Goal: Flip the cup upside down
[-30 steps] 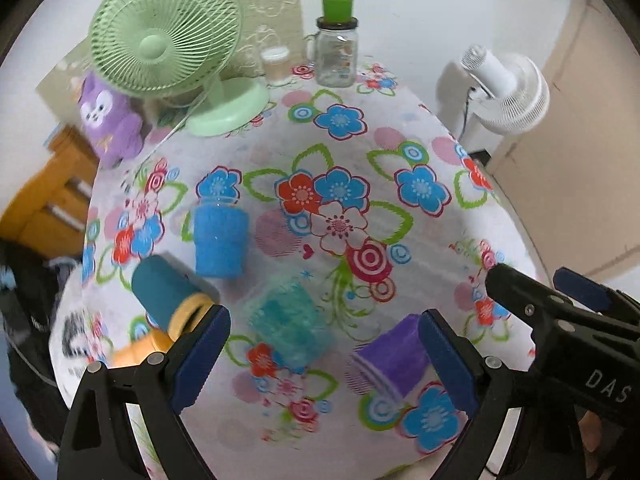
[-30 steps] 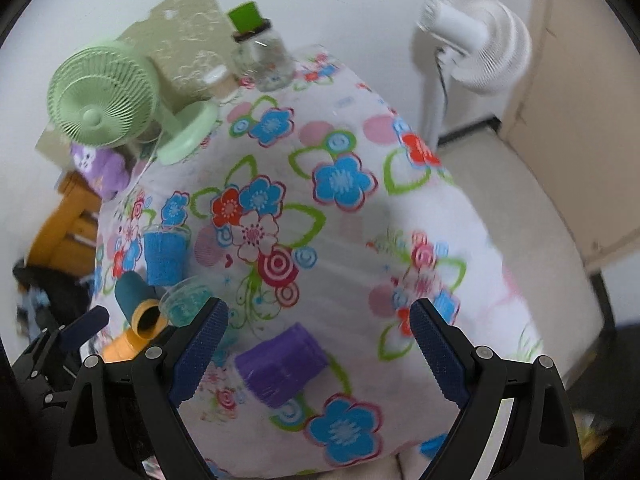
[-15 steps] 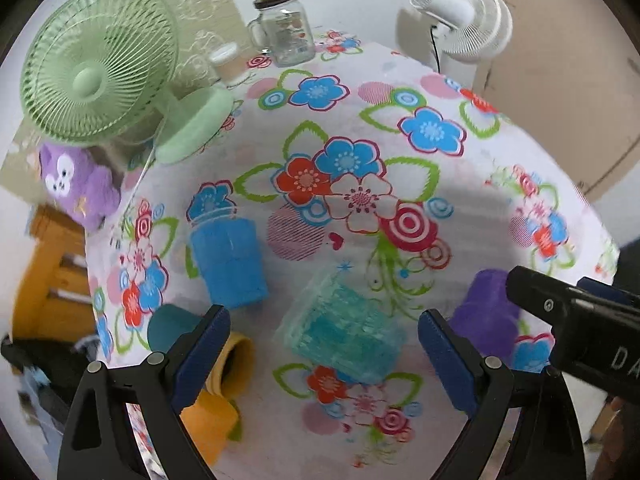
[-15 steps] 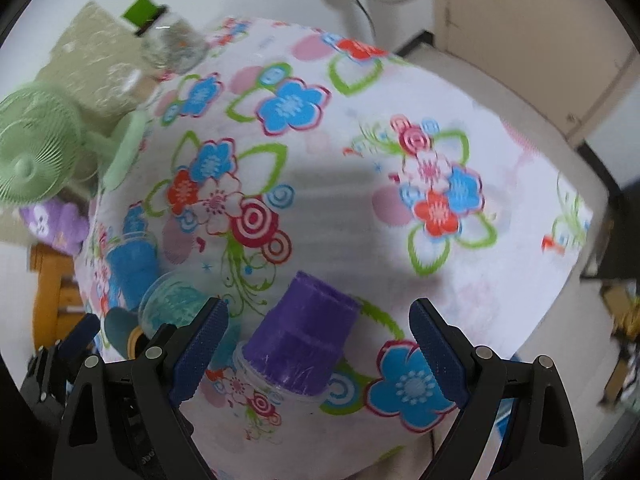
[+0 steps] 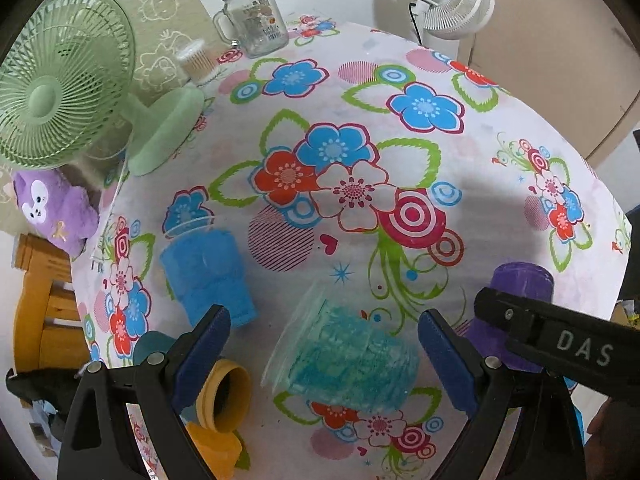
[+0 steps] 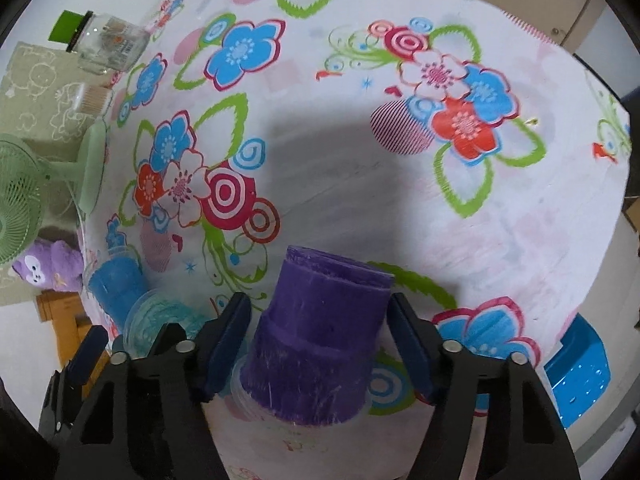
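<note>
Right wrist: purple cup (image 6: 320,332) between jaws; teal cup (image 6: 158,322) beside

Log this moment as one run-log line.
left gripper: open, around teal cup | right gripper: open, straddling purple cup | both cups lying sideways

The only readable lettering is "DAS" in pale capitals on the black body of the right gripper (image 5: 560,344), seen from the left wrist, while the printed label on the glass jar (image 5: 256,24) is too small to read.
</note>
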`<state>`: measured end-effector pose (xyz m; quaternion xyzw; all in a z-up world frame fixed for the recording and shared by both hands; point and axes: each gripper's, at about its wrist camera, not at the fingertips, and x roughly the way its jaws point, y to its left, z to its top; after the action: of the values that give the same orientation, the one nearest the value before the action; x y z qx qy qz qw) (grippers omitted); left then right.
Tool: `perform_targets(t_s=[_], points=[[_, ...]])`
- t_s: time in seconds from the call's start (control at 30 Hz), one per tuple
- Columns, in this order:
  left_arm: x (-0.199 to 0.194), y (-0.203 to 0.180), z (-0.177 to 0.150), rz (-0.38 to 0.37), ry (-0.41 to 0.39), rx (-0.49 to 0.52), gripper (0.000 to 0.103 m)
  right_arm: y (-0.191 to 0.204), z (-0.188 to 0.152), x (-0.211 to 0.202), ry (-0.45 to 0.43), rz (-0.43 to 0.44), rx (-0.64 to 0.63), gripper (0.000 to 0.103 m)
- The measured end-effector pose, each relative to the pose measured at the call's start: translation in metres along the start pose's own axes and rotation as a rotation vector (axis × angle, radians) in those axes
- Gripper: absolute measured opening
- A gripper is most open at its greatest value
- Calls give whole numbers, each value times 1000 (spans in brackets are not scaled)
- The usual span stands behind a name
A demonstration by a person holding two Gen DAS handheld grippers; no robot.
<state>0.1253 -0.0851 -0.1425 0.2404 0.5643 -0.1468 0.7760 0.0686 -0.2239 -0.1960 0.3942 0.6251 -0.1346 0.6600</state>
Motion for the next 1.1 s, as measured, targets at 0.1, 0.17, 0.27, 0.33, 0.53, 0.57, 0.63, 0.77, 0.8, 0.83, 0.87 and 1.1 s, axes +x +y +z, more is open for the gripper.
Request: perform_targets(t_s=[0.1, 0.17, 0.27, 0.33, 0.53, 0.57, 0.63, 0.77, 0.8, 0.83, 0.87, 1.1], points=[[6, 2, 2, -6, 13, -11, 96, 2, 3, 3, 4, -10, -18, 64], [8, 3, 3, -5, 20, -19, 96, 6, 5, 2, -8, -9, -46, 63], [10, 6, 5, -10, 31, -41, 96, 12, 8, -4, -28, -4, -102, 62], [10, 7, 5, -12, 34, -59, 96, 18, 10, -11, -45, -4, -149, 62], [-2, 13, 6, -56, 44, -158, 96, 36, 14, -37, -123, -20, -307, 62], [-6, 14, 6, -61, 42, -177, 96, 39, 14, -45, -141, -21, -345, 62], [-14, 16, 6, -73, 34, -217, 96, 45, 13, -55, -167, -22, -400, 62], [-32, 18, 3, -79, 13, -295, 96, 57, 8, -76, -216, -23, -535, 62], [-37, 19, 1, -81, 6, -321, 96, 59, 7, -81, -227, -24, -563, 62], [-40, 20, -1, -81, 2, -336, 96, 62, 5, -86, -242, -24, -604, 62], [-44, 21, -2, -80, 0, -353, 96, 65, 4, -91, -255, -25, -633, 62], [-74, 27, -18, -73, -44, -481, 96, 78, -9, -126, -361, -5, -826, 62]])
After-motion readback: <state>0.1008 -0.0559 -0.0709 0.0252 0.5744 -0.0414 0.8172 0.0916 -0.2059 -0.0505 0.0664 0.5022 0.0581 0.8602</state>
